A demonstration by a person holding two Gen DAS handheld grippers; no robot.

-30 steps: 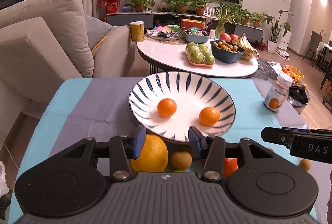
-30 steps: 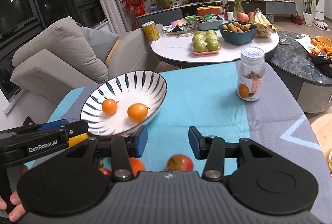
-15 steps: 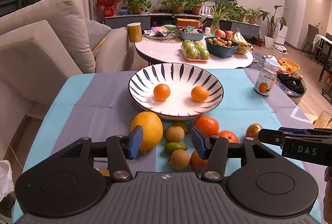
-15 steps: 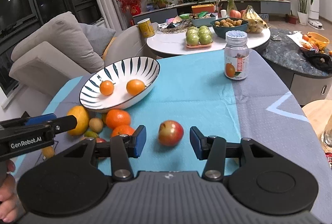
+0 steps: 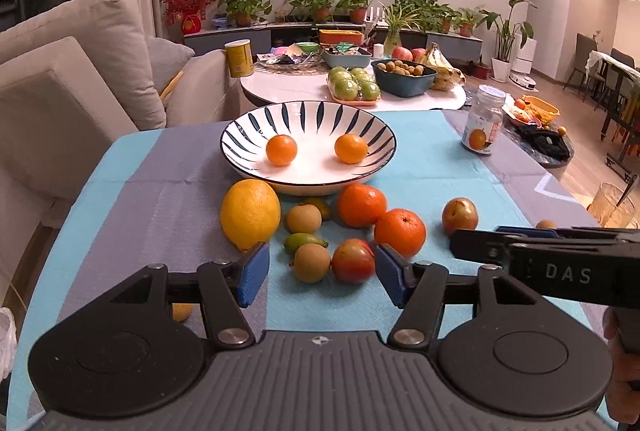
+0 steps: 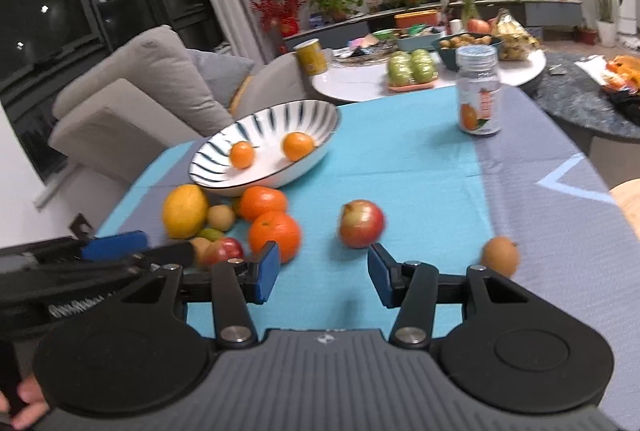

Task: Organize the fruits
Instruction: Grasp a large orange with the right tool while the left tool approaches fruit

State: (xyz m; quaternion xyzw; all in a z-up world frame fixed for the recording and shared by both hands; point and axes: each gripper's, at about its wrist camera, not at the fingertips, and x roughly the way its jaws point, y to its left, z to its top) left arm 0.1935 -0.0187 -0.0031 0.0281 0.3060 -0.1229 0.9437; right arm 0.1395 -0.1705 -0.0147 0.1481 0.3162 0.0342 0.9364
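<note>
A striped white bowl point(image 5: 256, 169) point(image 6: 224, 181) on the blue-grey cloth holds two small oranges point(image 5: 281, 150) point(image 5: 351, 148). In front of it lie a big yellow citrus point(image 5: 250, 213), two oranges point(image 5: 361, 205) point(image 5: 399, 232), brown round fruits point(image 5: 312, 262), a green one point(image 5: 304, 240) and a red apple point(image 5: 353, 260). My left gripper point(image 5: 320, 273) hovers just short of the apple and a brown fruit, jaws opening, nothing pressed. My right gripper point(image 6: 322, 273) stands open in front of a lone apple point(image 6: 361, 223), not touching it. A brown fruit point(image 6: 499, 256) lies to its right.
A juice bottle point(image 5: 482, 121) point(image 6: 479, 91) stands at the cloth's far right. Behind is a round white table point(image 5: 288, 87) with green apples, a bowl and bananas. A sofa point(image 5: 60, 79) flanks the left. A glass point(image 5: 612, 205) sits at the right edge.
Both grippers have drawn back from the bowl, so the fruit pile in front of it has come into view. The left jaws have widened. The right jaws have also widened.
</note>
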